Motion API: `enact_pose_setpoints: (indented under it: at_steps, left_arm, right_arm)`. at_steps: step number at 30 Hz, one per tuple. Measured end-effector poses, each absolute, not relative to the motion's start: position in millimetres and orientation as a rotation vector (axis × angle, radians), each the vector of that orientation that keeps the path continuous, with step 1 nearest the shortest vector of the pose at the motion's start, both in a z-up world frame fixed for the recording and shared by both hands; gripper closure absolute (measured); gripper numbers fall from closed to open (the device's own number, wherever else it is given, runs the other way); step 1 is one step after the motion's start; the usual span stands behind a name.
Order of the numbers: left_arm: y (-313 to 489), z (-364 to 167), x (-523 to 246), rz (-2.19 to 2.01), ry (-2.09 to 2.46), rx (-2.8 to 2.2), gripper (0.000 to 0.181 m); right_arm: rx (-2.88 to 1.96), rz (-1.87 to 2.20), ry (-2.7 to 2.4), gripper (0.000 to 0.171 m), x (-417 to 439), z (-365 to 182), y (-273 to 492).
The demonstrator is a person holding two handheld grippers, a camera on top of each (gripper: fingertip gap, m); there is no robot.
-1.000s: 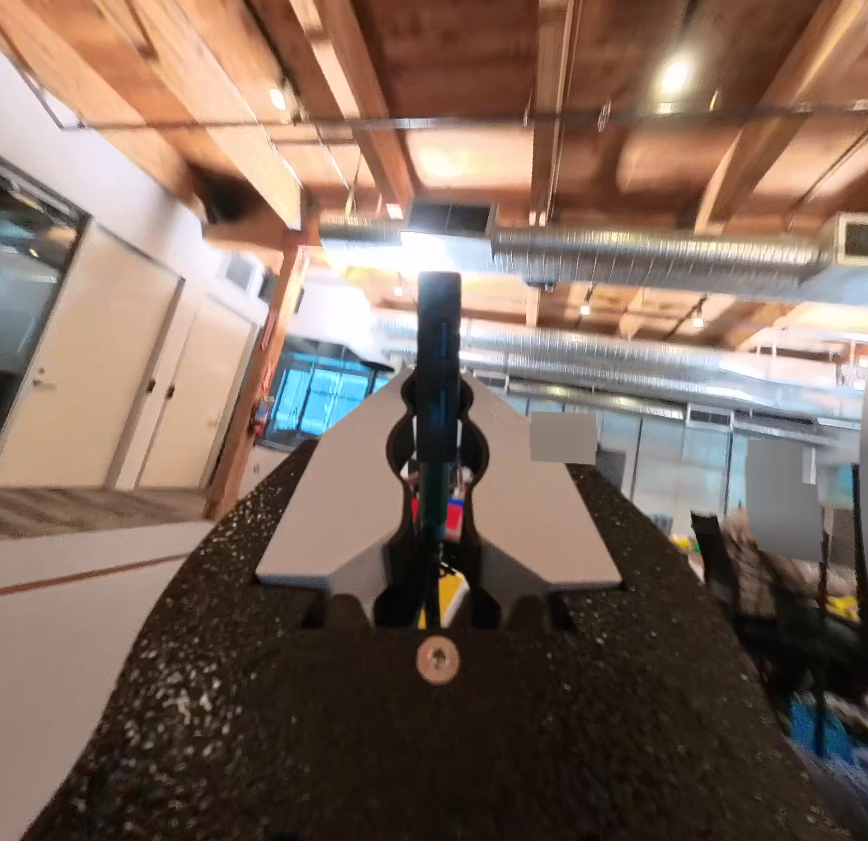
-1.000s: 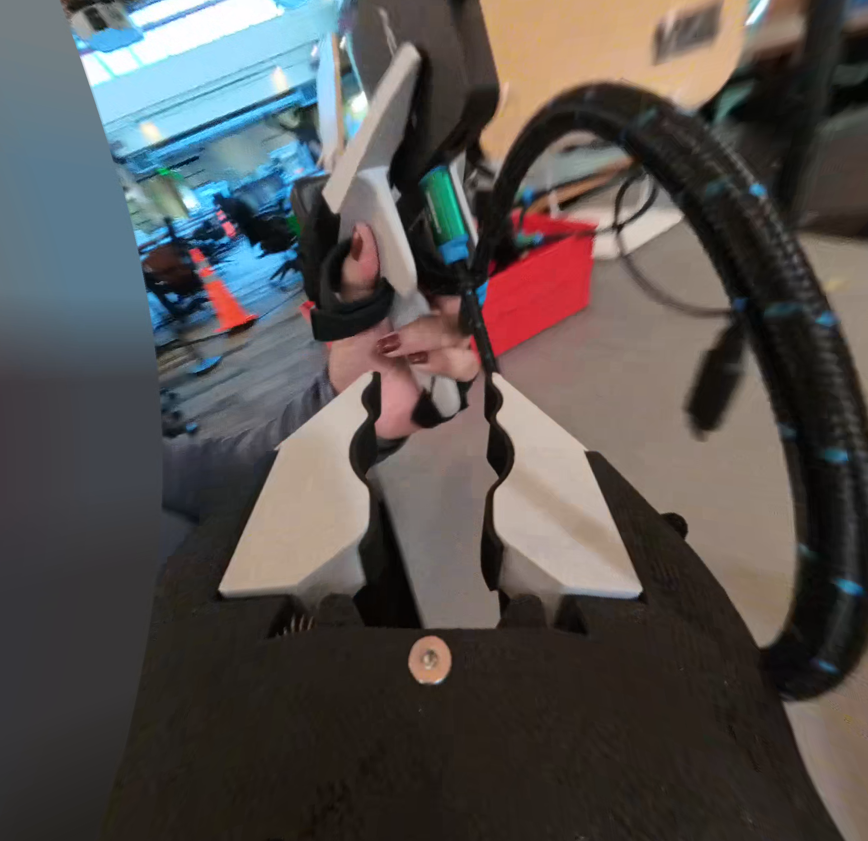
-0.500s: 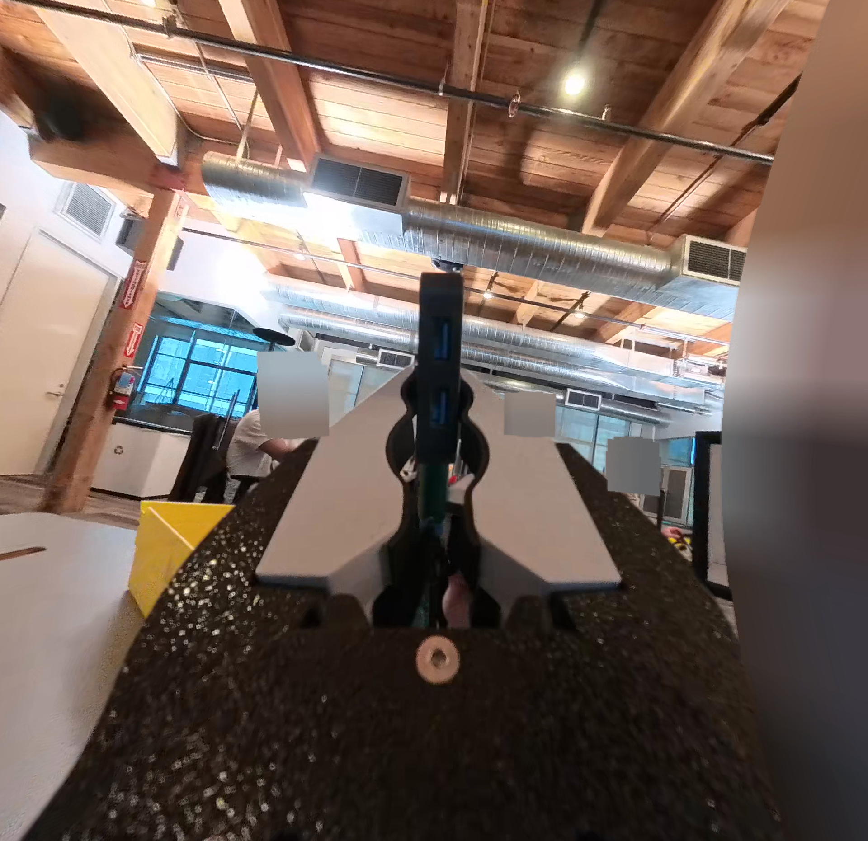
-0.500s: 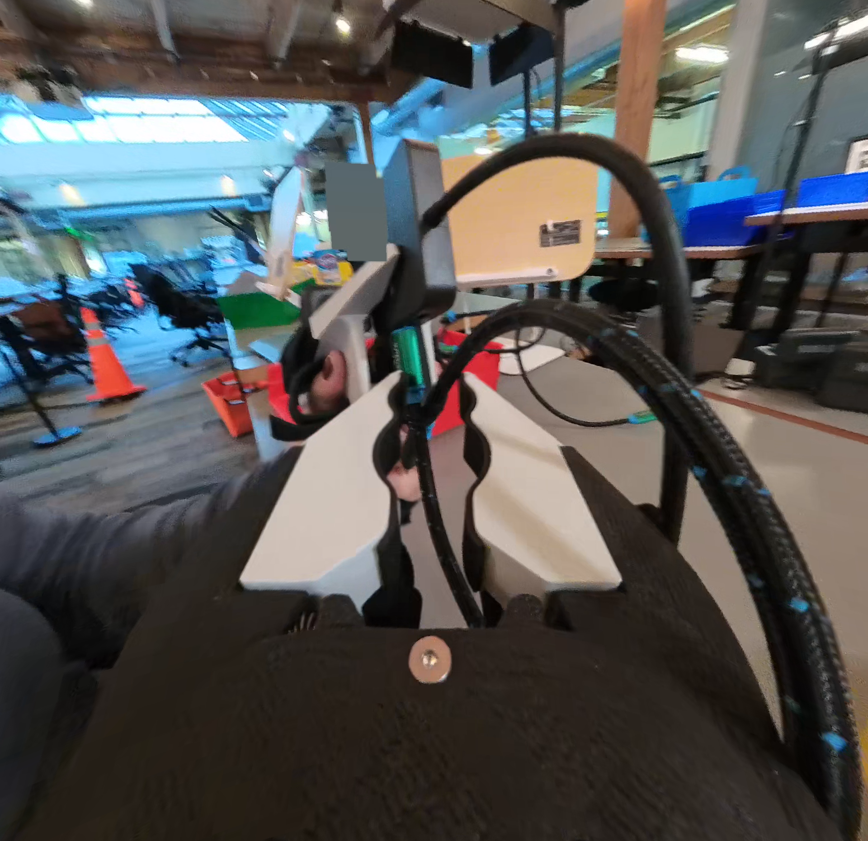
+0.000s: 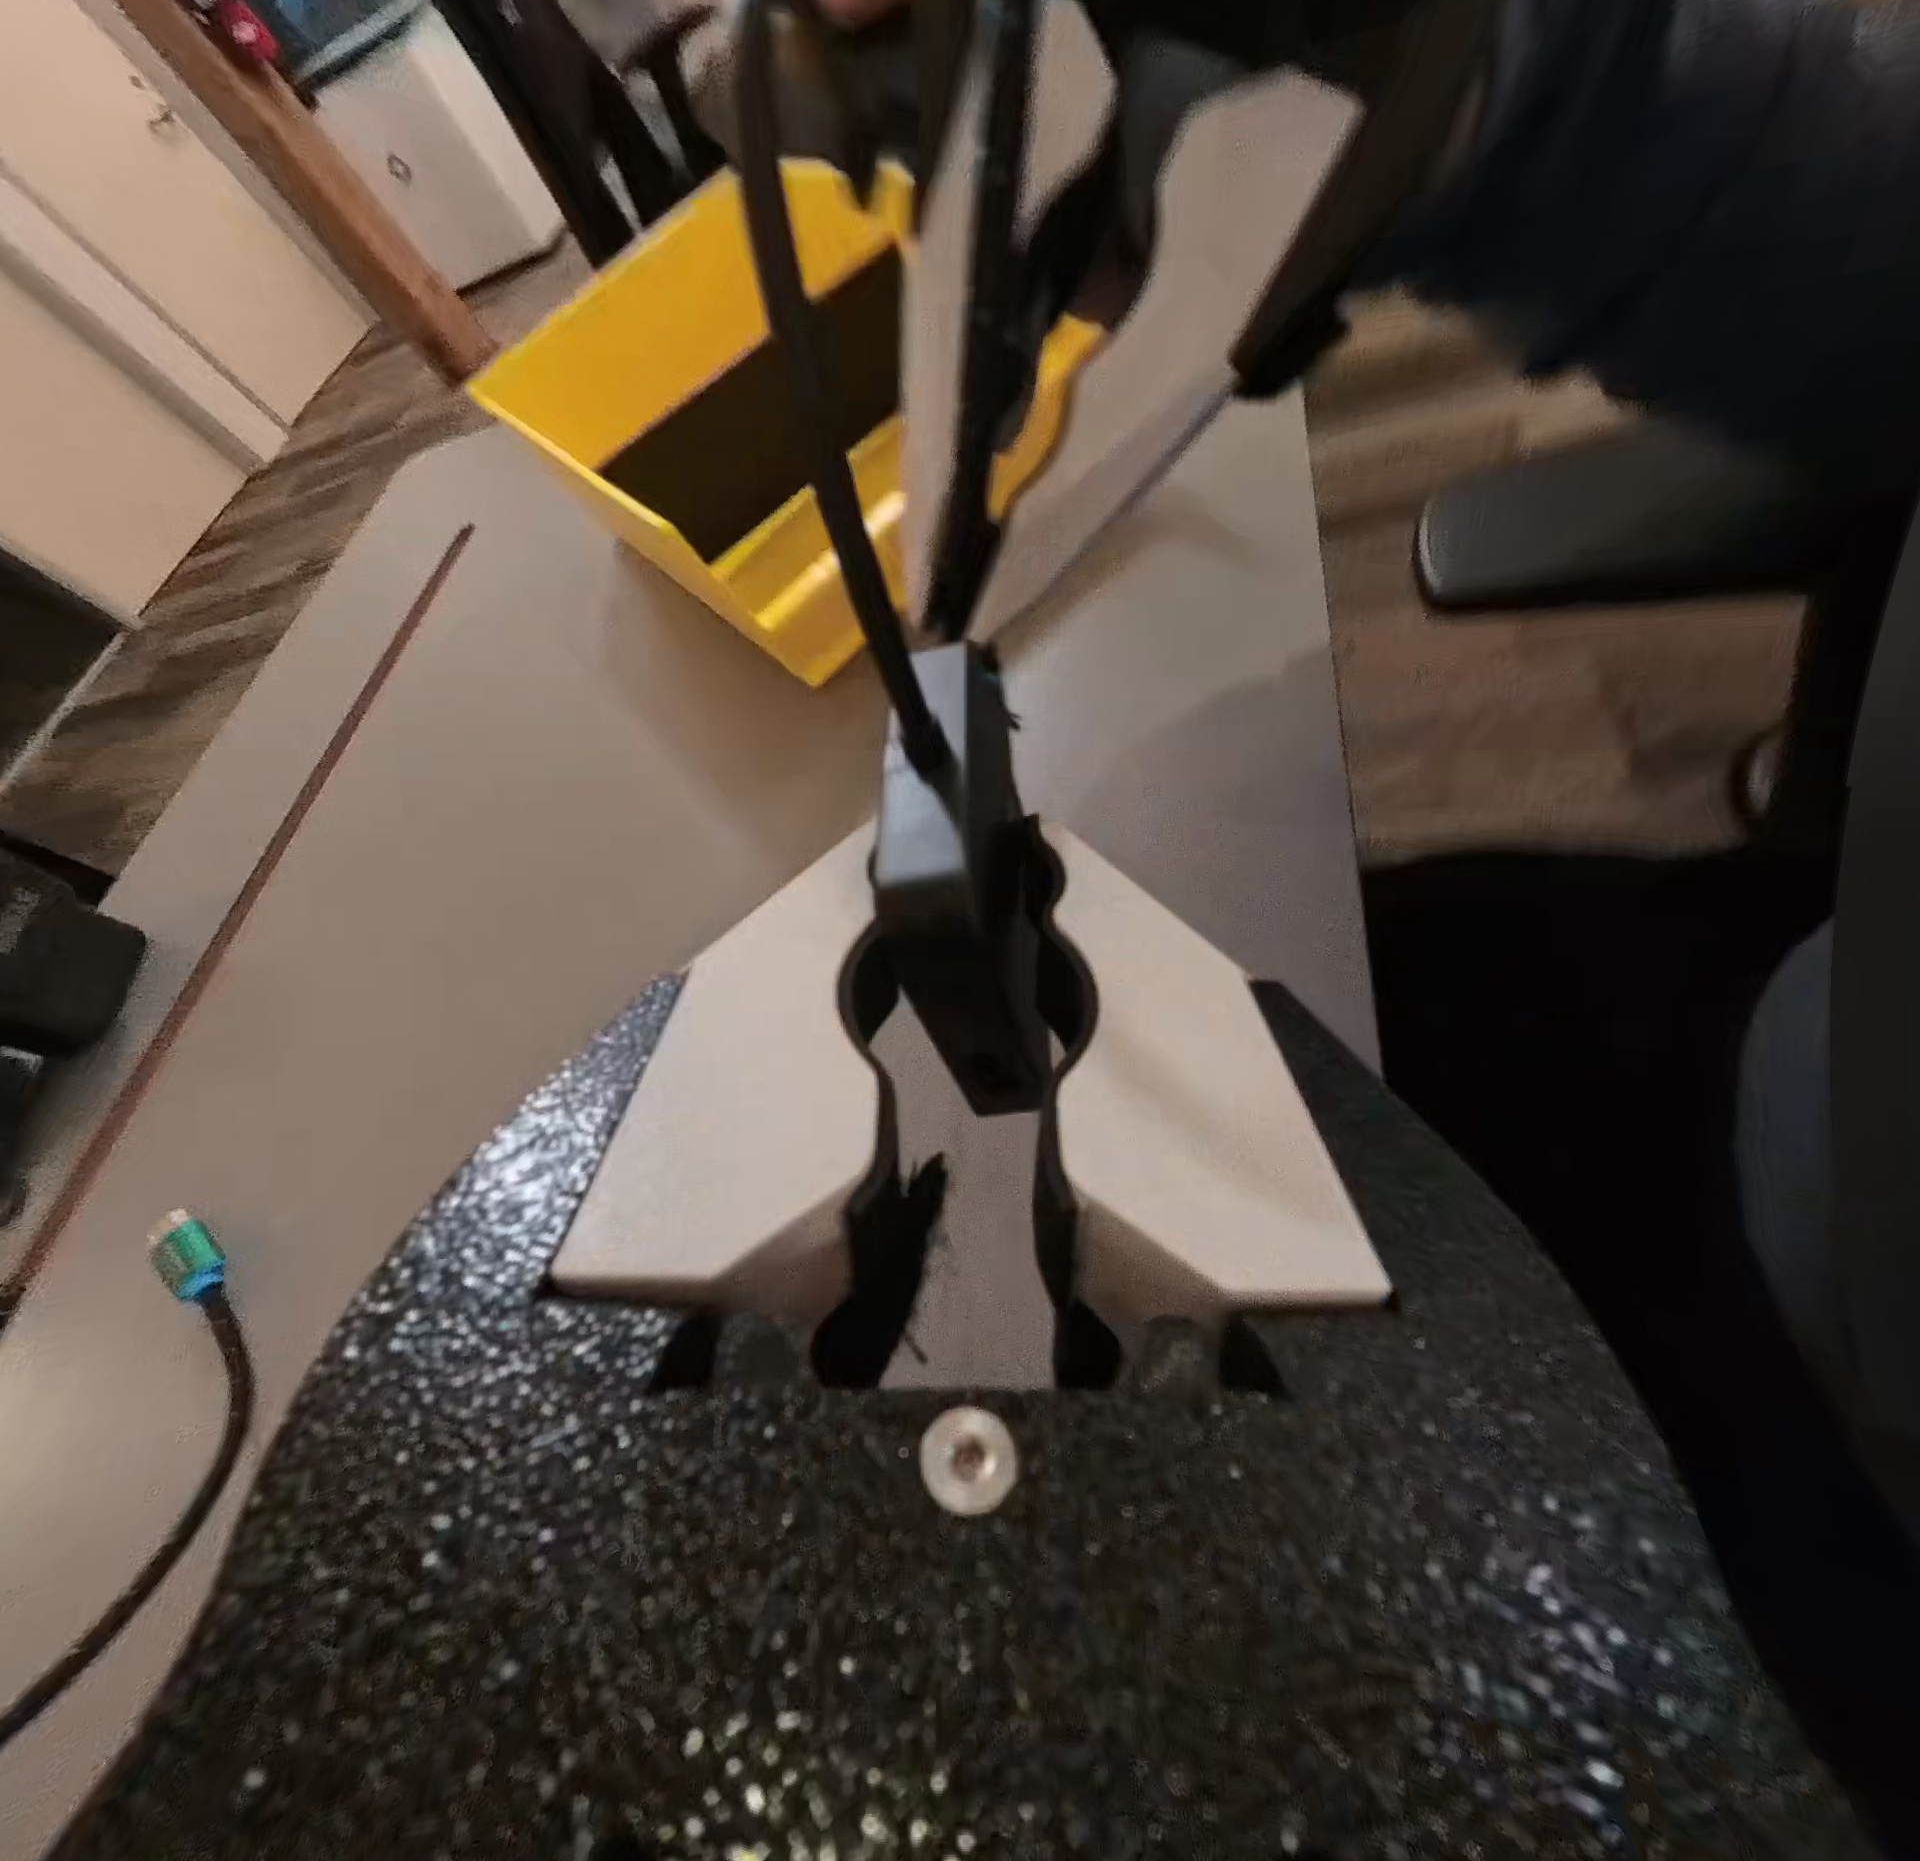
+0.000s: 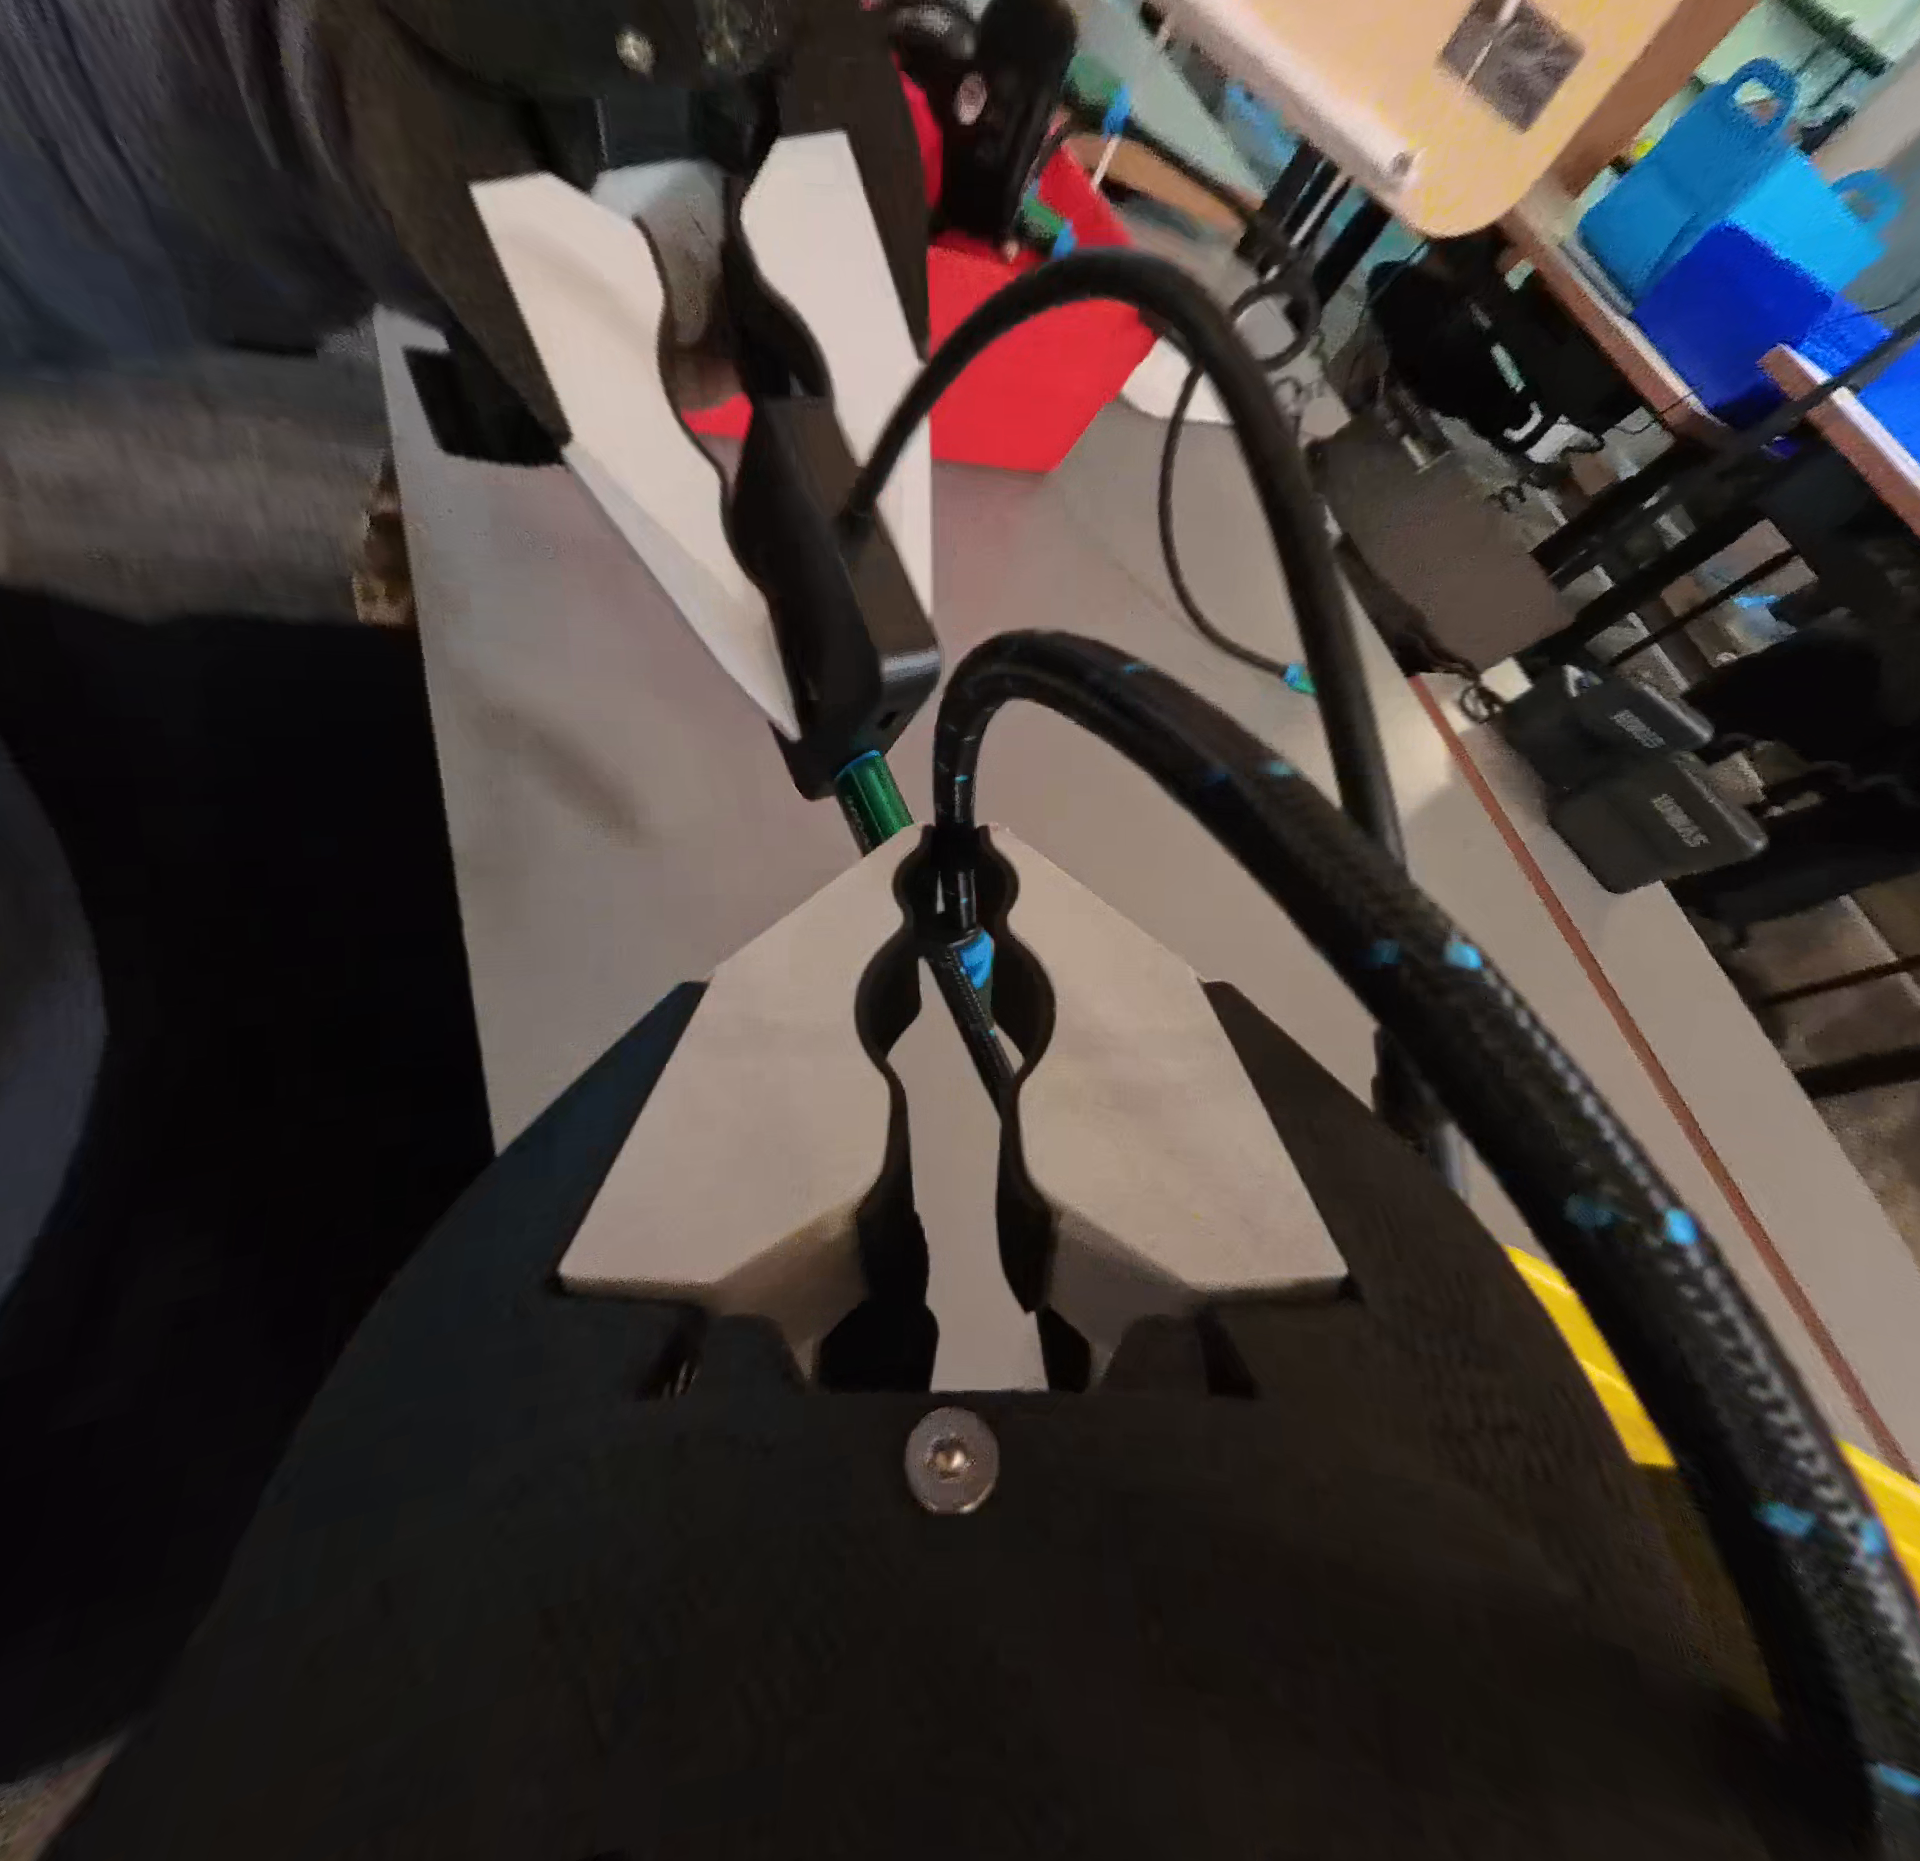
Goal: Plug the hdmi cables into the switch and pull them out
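My left gripper (image 5: 951,855) is shut on a small black switch box (image 5: 940,772), held above the grey table (image 5: 520,824). In the right wrist view the switch (image 6: 847,606) sits between the left gripper's white fingers (image 6: 623,409), with a green HDMI plug (image 6: 873,793) in its lower end. My right gripper (image 6: 956,850) is shut on the braided black-and-blue cable (image 6: 1455,1032) just behind that plug. The two grippers face each other, tips almost touching. A second green HDMI plug (image 5: 185,1255) lies loose on the table at left. A smooth black lead (image 6: 1195,294) arcs up from the switch.
A yellow bin (image 5: 717,388) stands on the table beyond the switch and a red bin (image 6: 1029,357) at the other end. Black power bricks (image 6: 1652,803) lie off the table's edge. A chair armrest (image 5: 1610,523) and a person's sleeve (image 6: 156,253) are close by. Both grippers' tips are close together, under 4 cm apart.
Both views have swung down from the ceiling and room to the table. My right gripper, open a second ago, has closed on the cable behind the green plug. The left still holds the switch.
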State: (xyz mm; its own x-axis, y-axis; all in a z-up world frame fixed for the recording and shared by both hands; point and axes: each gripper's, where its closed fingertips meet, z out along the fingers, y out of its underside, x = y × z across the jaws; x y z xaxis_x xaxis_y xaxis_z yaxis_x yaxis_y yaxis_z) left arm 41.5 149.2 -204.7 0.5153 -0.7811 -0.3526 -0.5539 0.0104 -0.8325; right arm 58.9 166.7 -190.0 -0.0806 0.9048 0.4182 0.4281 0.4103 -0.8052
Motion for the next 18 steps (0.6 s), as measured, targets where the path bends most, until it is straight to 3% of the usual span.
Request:
enact_pose_setpoints:
  at_steps: [4, 6, 8, 16, 18]
  left_arm:
    - [150, -213, 39, -0.121, 1.188, -1.642, 0.17]
    - [148, -211, 35, -0.15, 1.172, -1.613, 0.17]
    - [142, -210, 37, -0.198, 1.193, -1.563, 0.171]
    - [128, -210, 46, -0.238, 1.281, -1.457, 0.171]
    - [125, -210, 49, -0.251, 1.296, -1.451, 0.17]
  right_arm:
    - [-1.123, 0.575, -1.693, 0.164, 55, -196, 167]
    - [-1.059, 0.619, -1.754, 0.132, 53, -203, 153]
    - [-1.041, 0.619, -1.82, 0.126, 52, -211, 145]
    - [-1.024, 0.563, -1.881, 0.132, 46, -220, 138]
    - [-0.995, 0.556, -1.876, 0.156, 45, -219, 136]
